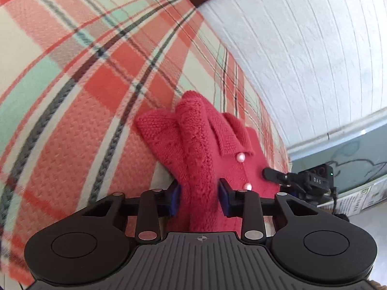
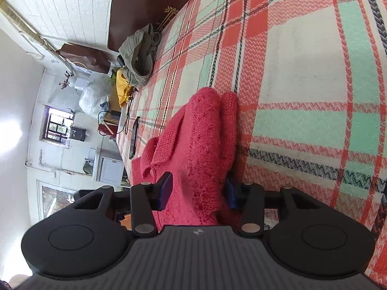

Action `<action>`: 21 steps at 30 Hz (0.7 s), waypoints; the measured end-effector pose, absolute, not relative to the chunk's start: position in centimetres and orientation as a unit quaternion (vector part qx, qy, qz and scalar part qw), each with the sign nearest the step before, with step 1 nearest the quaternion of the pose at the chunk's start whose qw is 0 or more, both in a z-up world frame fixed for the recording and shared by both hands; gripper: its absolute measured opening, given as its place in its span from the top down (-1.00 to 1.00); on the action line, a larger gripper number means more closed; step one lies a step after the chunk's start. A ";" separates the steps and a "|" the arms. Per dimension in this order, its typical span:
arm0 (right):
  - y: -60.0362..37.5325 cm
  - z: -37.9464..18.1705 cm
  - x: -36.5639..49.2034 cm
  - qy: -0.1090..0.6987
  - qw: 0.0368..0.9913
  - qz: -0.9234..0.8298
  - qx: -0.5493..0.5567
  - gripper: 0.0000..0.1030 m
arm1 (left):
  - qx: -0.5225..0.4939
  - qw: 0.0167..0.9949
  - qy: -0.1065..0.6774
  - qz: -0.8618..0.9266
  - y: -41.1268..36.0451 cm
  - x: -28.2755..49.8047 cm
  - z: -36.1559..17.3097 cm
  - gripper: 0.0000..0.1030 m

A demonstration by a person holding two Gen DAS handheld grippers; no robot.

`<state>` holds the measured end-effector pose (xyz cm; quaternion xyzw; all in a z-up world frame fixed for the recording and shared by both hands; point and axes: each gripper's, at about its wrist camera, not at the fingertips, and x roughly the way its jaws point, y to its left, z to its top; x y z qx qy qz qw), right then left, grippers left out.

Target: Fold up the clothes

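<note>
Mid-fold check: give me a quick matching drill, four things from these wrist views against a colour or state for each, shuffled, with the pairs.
Things:
1. cardigan
2. bedspread
3. buttons
4. left tool

Colour or state:
A. pale pink, pearly
B. closed on bunched knit
C. red knit
D. plaid of coral, mint and cream

Pairs: 1-C, 2-D, 3-A, 4-B

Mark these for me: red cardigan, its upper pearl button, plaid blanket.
red cardigan [image 1: 193, 145], left wrist view, knit body
upper pearl button [image 1: 241, 157], left wrist view, button centre
plaid blanket [image 2: 302, 77], right wrist view, bare cream square
</note>
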<state>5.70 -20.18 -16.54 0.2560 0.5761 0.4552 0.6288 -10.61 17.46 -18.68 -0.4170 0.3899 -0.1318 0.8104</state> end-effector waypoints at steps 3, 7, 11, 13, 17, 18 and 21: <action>-20.2 -16.1 4.8 0.572 0.639 0.453 0.243 0.52 | -0.385 0.827 0.389 -0.128 16.8 -9.7 -17.1 0.57; -20.5 -14.4 3.8 0.543 0.662 0.457 0.240 0.55 | -0.343 0.848 0.383 -0.129 16.3 -8.5 -14.4 0.62; -21.0 -11.0 3.3 0.501 0.697 0.463 0.222 0.56 | -0.288 0.875 0.362 -0.145 15.0 -5.6 -10.0 0.63; -21.9 -8.8 3.5 0.472 0.721 0.459 0.216 0.56 | -0.258 0.888 0.346 -0.161 13.6 -4.0 -7.4 0.63; -24.3 -4.9 4.6 0.418 0.772 0.433 0.202 0.56 | -0.267 0.884 0.333 -0.192 10.6 -0.2 -4.5 0.64; -25.0 -3.9 4.9 0.406 0.786 0.424 0.196 0.56 | -0.288 0.873 0.343 -0.193 10.1 0.9 -4.9 0.64; -26.8 -2.1 5.9 0.379 0.822 0.391 0.169 0.56 | -0.312 0.858 0.363 -0.186 8.1 3.1 -7.2 0.65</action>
